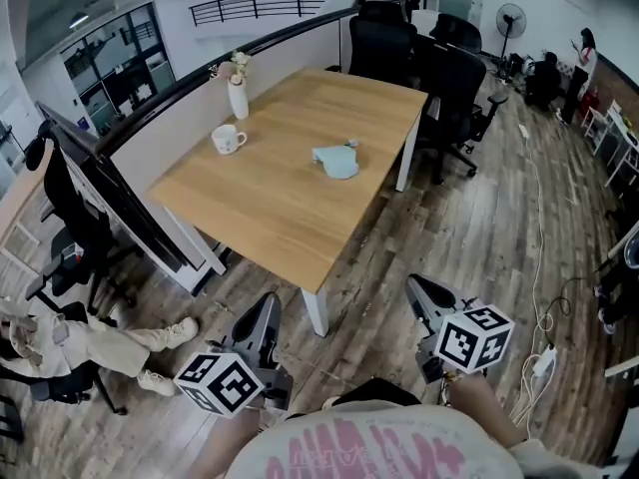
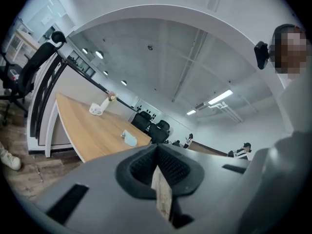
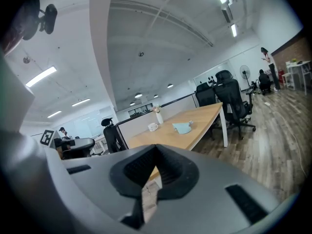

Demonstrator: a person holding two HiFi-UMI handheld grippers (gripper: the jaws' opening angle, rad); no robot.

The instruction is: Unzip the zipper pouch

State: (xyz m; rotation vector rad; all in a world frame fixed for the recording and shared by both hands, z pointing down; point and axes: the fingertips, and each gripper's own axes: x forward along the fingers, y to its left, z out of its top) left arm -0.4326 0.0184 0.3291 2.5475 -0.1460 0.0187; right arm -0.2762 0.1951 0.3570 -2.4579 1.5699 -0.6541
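At twelve o'clock on the counter point(image 1: 270, 198), zipper pouch point(image 1: 336, 161) untouched, unzipping outstanding; my left tool point(image 1: 268, 304) and right tool point(image 1: 415, 287) are clenched empty.

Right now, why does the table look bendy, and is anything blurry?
Head view: the wide lens bows the table's edges. Left gripper view: black rounded corners, the jaws up close look soft, and the ceiling lights glare. Right gripper view: the pouch looks small but clear.
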